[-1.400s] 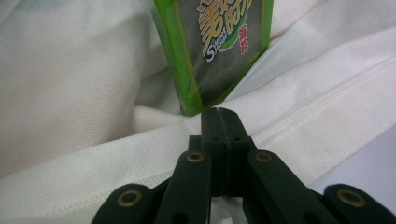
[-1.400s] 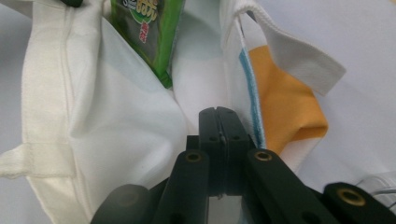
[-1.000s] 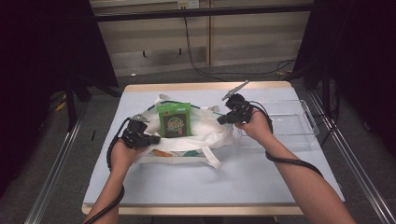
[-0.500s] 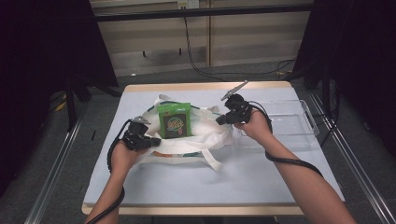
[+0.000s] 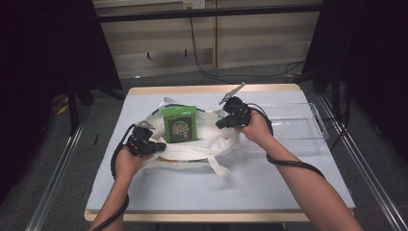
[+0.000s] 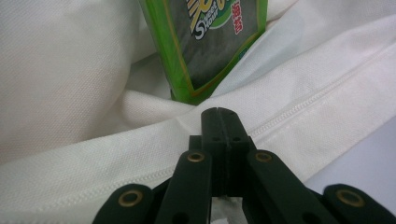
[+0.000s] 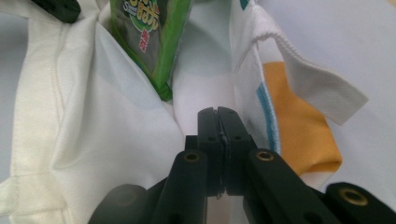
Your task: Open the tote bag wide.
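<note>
- We see a white cloth bag point(image 5: 202, 144) lying mid-table on the pale blue table point(image 5: 192, 192), with a green snack packet point(image 5: 180, 123) standing upright in its mouth.
- Left gripper point(image 5: 156, 146): at the bag's left edge, jaws pressed together on the bag's hemmed rim; we cannot tell how much cloth lies between them.
- Right gripper point(image 5: 222, 123): at the bag's right edge, jaws closed, pinching white fabric just beside the packet.
- A clear plastic tray point(image 5: 308, 139) sits to the right, near the right hand point(image 5: 255, 130).
</note>
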A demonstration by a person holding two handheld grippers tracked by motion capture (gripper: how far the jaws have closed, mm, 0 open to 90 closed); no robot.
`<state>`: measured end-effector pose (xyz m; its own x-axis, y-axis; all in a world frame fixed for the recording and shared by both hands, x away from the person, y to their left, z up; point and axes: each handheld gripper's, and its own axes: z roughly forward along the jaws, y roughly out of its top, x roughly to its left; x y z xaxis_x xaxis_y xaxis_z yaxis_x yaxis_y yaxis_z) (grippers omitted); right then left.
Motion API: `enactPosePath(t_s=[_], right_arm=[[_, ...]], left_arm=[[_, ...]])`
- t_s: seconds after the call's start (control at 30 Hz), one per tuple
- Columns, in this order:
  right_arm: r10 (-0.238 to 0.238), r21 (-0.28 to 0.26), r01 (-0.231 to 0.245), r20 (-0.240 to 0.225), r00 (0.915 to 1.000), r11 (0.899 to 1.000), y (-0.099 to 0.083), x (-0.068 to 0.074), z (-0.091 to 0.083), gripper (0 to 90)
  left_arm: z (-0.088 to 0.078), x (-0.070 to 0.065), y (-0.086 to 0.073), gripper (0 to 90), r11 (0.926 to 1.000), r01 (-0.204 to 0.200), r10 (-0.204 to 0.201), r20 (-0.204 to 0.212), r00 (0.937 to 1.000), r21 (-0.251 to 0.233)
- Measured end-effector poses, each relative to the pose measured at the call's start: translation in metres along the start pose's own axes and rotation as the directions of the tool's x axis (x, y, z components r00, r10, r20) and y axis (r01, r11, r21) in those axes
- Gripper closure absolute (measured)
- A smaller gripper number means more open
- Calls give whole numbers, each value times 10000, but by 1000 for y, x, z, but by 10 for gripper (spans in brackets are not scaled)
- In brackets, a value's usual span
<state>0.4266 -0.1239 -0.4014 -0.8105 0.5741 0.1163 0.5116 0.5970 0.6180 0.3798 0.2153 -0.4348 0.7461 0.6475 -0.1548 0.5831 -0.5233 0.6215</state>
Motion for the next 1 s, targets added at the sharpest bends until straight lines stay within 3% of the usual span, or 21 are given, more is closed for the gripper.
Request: enactPosePath(t_s=[0.53, 1.0], right_arm=[[1102, 241, -1121, 693, 9915, 9934, -4, -22, 13, 900], [1278, 680, -1347, 963, 9871, 9886, -7, -28, 26, 900]], left_arm=[[1, -4, -8, 900, 9996, 20, -19, 36, 10000, -295], [4, -5, -14, 900, 9994, 17, -14, 68, 10000, -359]])
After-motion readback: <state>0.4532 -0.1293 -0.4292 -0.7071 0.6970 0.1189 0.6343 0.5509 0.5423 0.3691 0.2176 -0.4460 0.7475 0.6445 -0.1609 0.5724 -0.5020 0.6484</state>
